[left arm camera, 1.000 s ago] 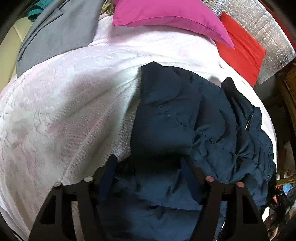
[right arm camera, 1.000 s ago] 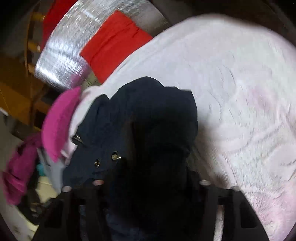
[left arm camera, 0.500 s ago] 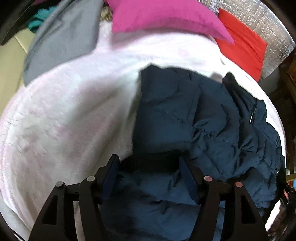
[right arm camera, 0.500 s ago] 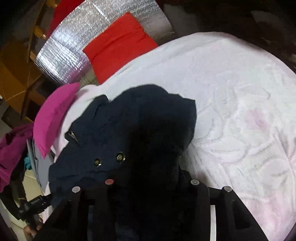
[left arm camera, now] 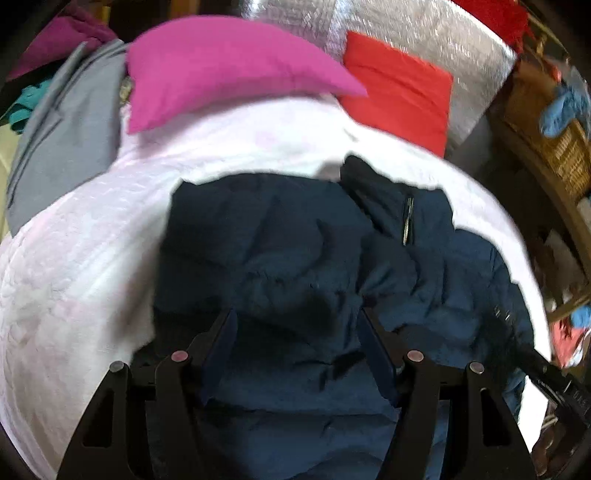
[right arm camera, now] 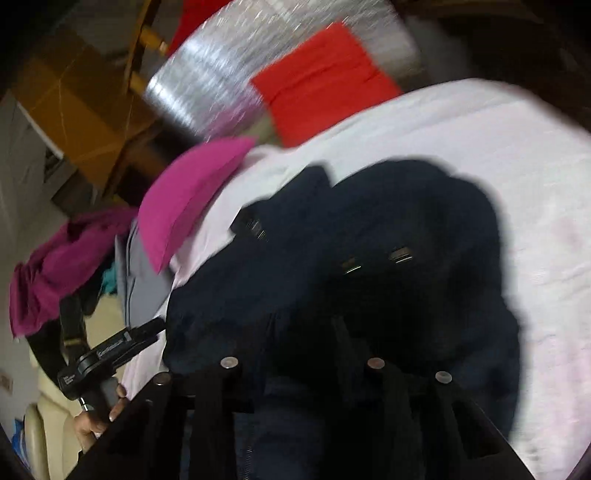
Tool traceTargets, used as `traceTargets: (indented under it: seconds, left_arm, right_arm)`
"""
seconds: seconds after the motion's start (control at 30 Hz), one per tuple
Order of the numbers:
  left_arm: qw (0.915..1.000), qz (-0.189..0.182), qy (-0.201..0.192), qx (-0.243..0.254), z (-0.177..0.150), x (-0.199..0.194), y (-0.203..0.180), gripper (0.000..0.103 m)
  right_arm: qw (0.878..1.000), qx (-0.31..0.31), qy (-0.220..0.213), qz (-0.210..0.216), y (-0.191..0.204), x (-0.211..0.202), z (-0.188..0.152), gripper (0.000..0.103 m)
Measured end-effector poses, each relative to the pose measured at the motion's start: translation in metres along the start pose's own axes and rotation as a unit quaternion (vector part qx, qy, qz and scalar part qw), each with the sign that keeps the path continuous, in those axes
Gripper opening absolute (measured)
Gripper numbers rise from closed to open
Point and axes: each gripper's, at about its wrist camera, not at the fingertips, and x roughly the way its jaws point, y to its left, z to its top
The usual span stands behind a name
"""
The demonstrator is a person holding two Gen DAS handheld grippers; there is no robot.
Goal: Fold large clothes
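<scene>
A dark navy padded jacket lies crumpled on a white and pink bedspread. Its zipper and snaps show in the right wrist view. My left gripper stands over the jacket's near part with its jaws fairly wide, and a thick fold of jacket fills the gap between them. My right gripper is at the jacket's other near side. Its jaws are closing, with dark fabric bunched between them. The right fingers are hard to tell from the dark cloth.
A magenta pillow and a red cushion lie at the bed's far end against silver foil. A grey garment lies at the left edge. A wicker basket stands on the right. A hand holds the left tool.
Both views have swung up and back, so more of the pillows and the room shows. The right jaws have narrowed on the fabric. The jacket's near part has shifted with the grippers.
</scene>
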Motion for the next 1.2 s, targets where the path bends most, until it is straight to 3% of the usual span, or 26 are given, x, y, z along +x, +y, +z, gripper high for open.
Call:
traceTargets:
  seconds: [0.1,0.23,0.3,0.4,0.57,0.6,0.67,0.87,0.97,1.03,1.2]
  left_arm:
    - [0.9991,0.025,0.034,0.005,-0.007,0.018,-0.002,0.068]
    - [0.9964,0.048,0.06,0.036,-0.014,0.031,-0.002,0.068]
    - [0.9944,0.06,0.066,0.057,-0.018,0.033,-0.005,0.069]
    - [0.9916,0.074,0.073,0.077,-0.024,0.037,-0.009,0.069]
    - [0.9925,0.068,0.069,0.074,-0.024,0.031,-0.007,0.07]
    - [0.9931,0.063,0.068,0.071,-0.024,0.027,-0.005,0.07]
    - [0.9943,0.062,0.059,0.064,-0.02,0.019,-0.001,0.069]
    - [0.9949,0.1,0.001,0.013,-0.002,-0.008,0.035,0.069]
    - [0.9927,0.116,0.027,-0.02,-0.001,0.006,0.059,0.069]
    - [0.9893,0.131,0.063,-0.019,-0.006,0.028,0.064,0.072]
    - [0.9891,0.133,0.061,-0.016,-0.005,0.024,0.059,0.072]
  right_arm:
    - [1.0,0.002,0.024,0.013,0.012,0.028,-0.004,0.032]
    - [0.996,0.026,0.085,-0.005,-0.006,0.058,-0.024,0.026]
    - [0.995,0.041,0.09,-0.005,-0.019,0.058,-0.032,0.009]
    - [0.992,0.07,0.102,0.02,-0.036,0.056,-0.042,0.002]
    - [0.989,0.084,0.119,0.03,-0.04,0.051,-0.037,0.001]
    - [0.989,0.082,0.119,0.031,-0.037,0.049,-0.034,0.006]
    - [0.991,0.07,0.109,0.033,-0.032,0.037,-0.03,0.007]
    - [0.998,0.06,0.012,-0.001,-0.045,-0.02,-0.013,0.01]
    - [0.996,0.079,0.004,-0.037,-0.069,-0.025,-0.009,0.012]
    - [0.994,0.095,0.027,-0.039,-0.089,-0.014,-0.013,0.013]
    - [0.994,0.098,0.028,-0.032,-0.095,-0.013,-0.017,0.013]
